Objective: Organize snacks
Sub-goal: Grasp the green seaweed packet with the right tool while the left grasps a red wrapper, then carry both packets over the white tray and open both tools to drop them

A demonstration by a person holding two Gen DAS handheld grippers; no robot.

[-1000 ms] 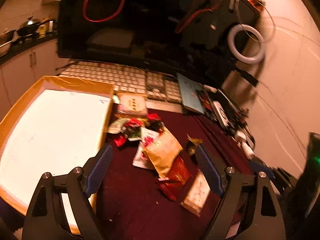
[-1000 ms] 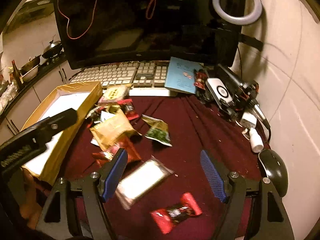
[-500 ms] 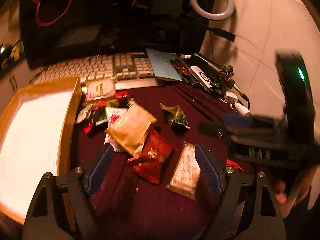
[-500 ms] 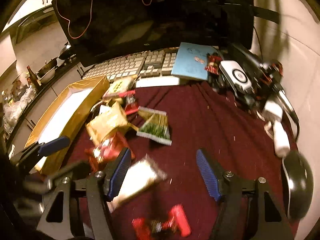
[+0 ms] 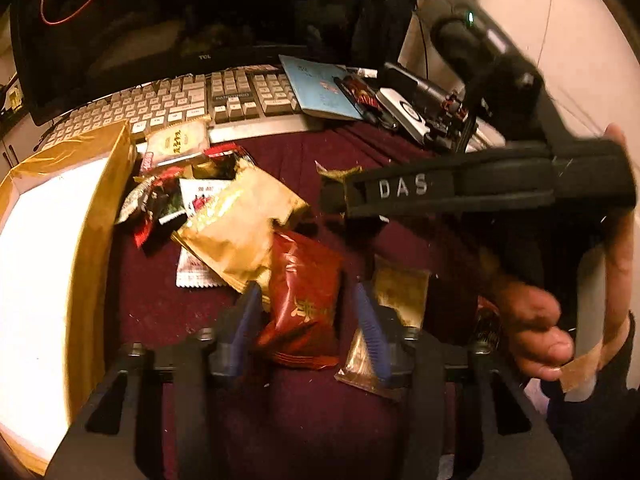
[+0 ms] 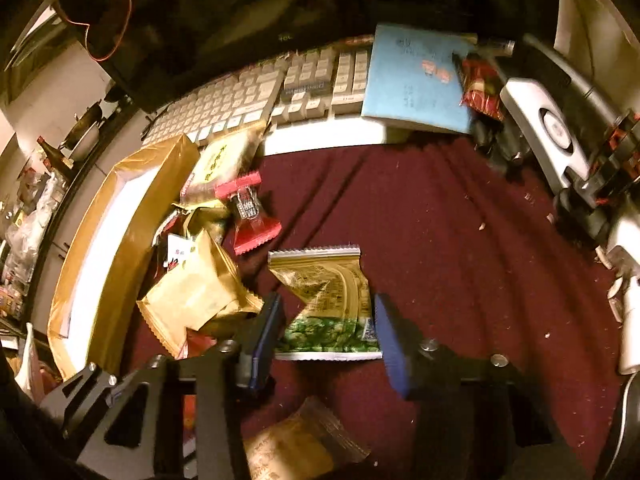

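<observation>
Snack packets lie scattered on a dark red cloth beside a gold-walled box (image 5: 100,220) with a white floor. My left gripper (image 5: 308,320) hangs low over a red packet (image 5: 304,292). Its jaws are closing with the packet between the blue pads, and a thin gap still shows on the right side. My right gripper (image 6: 328,332) straddles a gold packet with green peas printed on it (image 6: 328,308). Its jaws are closing too, and the pads stand at the packet's edges without squeezing it. A gold packet (image 5: 240,220) lies just left of the red one.
A keyboard (image 5: 192,100) and a dark monitor stand behind the cloth. A blue booklet (image 6: 416,72) and cluttered electronics (image 6: 560,128) fill the back right. A hand (image 5: 536,320) holds the right tool's black frame across the left view. A tan packet (image 6: 296,444) lies near me.
Both grippers came down toward the cloth and their jaws narrowed. The left now straddles the red packet, the right the green pea packet. The right tool and hand swung into the left view.
</observation>
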